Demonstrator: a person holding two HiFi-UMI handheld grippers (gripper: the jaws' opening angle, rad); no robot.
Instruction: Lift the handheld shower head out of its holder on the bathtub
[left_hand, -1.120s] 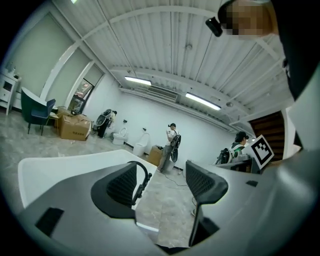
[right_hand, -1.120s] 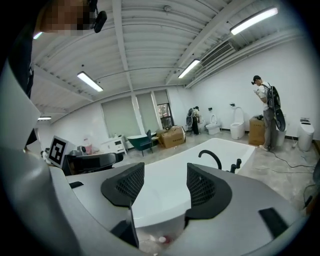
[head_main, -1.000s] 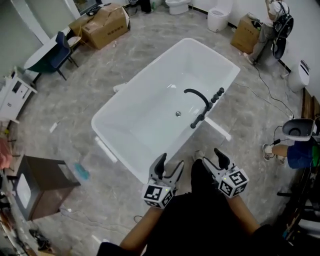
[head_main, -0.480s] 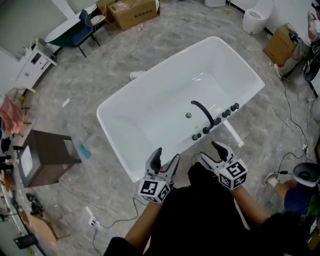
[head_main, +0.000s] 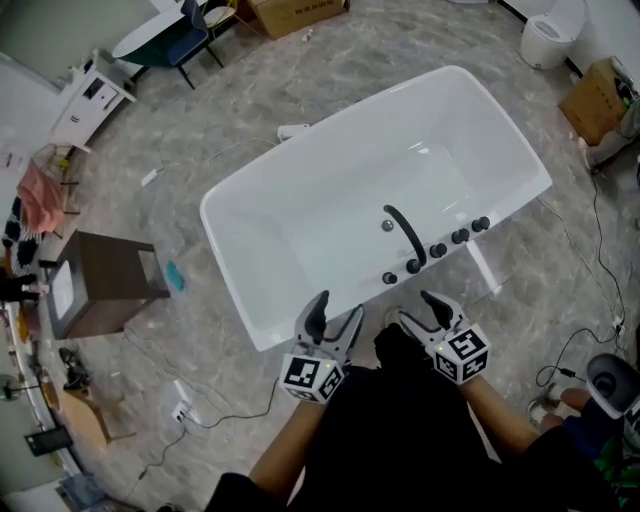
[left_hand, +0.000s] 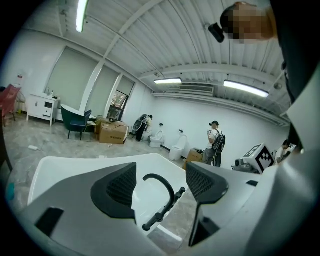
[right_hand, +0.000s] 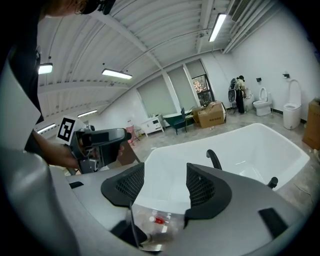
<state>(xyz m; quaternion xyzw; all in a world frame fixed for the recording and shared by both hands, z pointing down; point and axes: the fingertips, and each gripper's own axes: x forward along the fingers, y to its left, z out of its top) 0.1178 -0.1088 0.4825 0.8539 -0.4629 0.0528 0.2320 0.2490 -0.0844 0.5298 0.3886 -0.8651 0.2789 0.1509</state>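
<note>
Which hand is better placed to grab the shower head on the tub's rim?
Probably the right. The right gripper is open and sits just short of the black fittings on the bathtub rim; the left gripper, also open, is farther off to the side.

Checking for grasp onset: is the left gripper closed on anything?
No, the left gripper's fingers stand apart with nothing between them, short of the bathtub.

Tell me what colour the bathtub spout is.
The spout is black; the head view shows it best.
</note>
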